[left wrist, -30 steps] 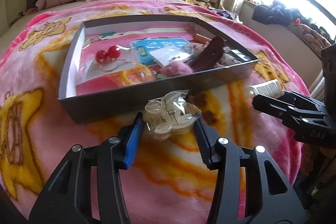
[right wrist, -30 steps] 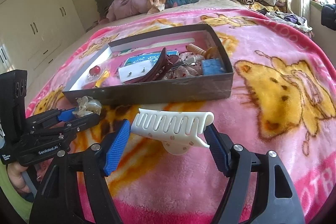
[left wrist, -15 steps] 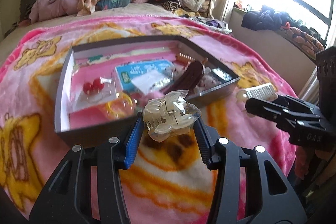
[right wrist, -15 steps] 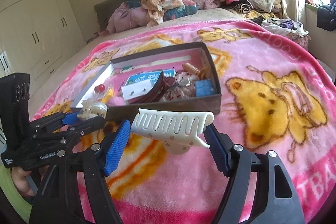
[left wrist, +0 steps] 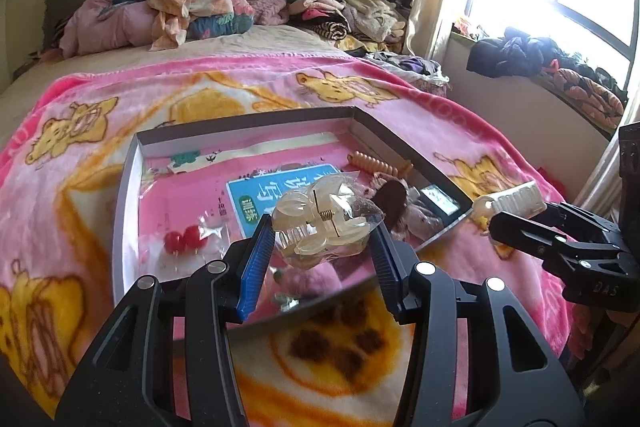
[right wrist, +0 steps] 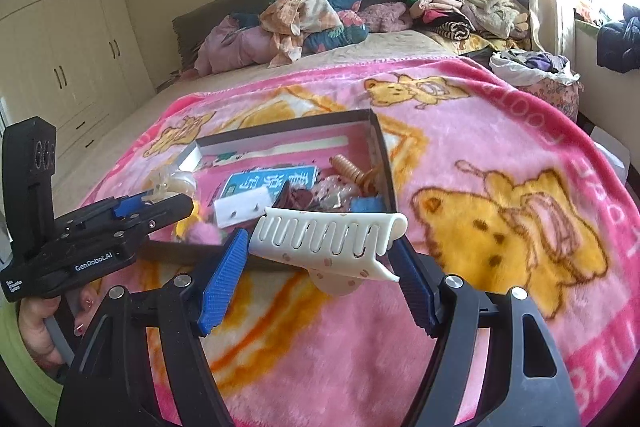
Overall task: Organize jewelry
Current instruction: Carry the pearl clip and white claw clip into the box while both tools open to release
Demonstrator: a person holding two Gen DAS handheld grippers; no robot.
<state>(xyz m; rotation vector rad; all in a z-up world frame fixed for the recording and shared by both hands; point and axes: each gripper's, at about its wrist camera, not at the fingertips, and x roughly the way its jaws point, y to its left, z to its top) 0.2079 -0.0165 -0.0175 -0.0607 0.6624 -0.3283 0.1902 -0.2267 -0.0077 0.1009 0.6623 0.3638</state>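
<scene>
My left gripper [left wrist: 322, 227] is shut on a clear hair claw clip in a plastic wrapper [left wrist: 320, 223], held above the near part of the grey box [left wrist: 120, 211]. My right gripper [right wrist: 320, 243] is shut on a white comb-shaped hair clip [right wrist: 332, 239], held above the blanket just short of the box [right wrist: 380, 155]. The box holds red ball earrings [left wrist: 182, 239], a blue card [left wrist: 272, 191], an orange spiral hair tie [left wrist: 374, 163] and a dark brown clip [left wrist: 392, 197]. Each gripper shows in the other's view: the right gripper [left wrist: 508, 211] and the left gripper [right wrist: 160, 199].
The box lies on a pink blanket with yellow bears [right wrist: 500, 227] spread over a bed. Piled clothes and pillows [left wrist: 200, 11] line the headboard. A window sill with dark clothes [left wrist: 520, 55] is at the right, white wardrobes [right wrist: 60, 47] at the left. A hand [right wrist: 44, 323] grips the left handle.
Both grippers have risen with their clips still held, so the box now sits lower and smaller in both views. The left clip now hangs over the box's near part instead of before it.
</scene>
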